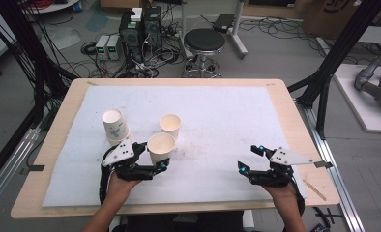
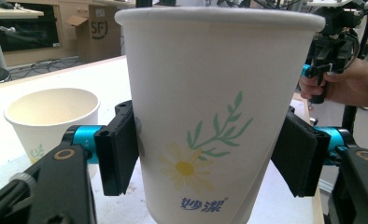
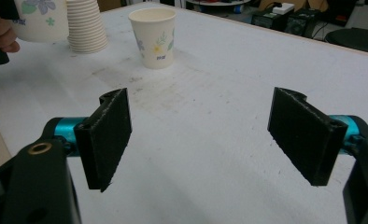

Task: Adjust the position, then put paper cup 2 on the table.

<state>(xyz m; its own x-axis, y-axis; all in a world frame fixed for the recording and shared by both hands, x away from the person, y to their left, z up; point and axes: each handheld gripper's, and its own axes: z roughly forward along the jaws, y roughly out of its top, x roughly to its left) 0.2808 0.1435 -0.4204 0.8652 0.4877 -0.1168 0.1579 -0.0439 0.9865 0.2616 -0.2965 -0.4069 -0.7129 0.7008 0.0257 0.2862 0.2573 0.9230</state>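
Observation:
A white paper cup (image 2: 210,116) with a daisy print stands upright between the jaws of my left gripper (image 1: 155,155), and both black pads (image 2: 119,154) press on its sides. The same cup (image 1: 161,147) sits left of centre on the white mat (image 1: 217,111). Beyond it stands a second, single cup (image 1: 170,125), open side up. A stack of cups (image 1: 115,126) rises just left of my left gripper. My right gripper (image 1: 249,158) hovers at the front right with its pads (image 3: 105,140) wide apart and nothing between them. It looks across at the single cup (image 3: 154,37) and the stack (image 3: 85,25).
The mat covers most of a wooden table (image 1: 295,121), and a strip of wood lies near its front right corner (image 1: 315,189). Behind the table are a black stool (image 1: 204,46), computer boxes and tangled cables (image 1: 140,34). Black frame posts (image 1: 333,63) stand at both sides.

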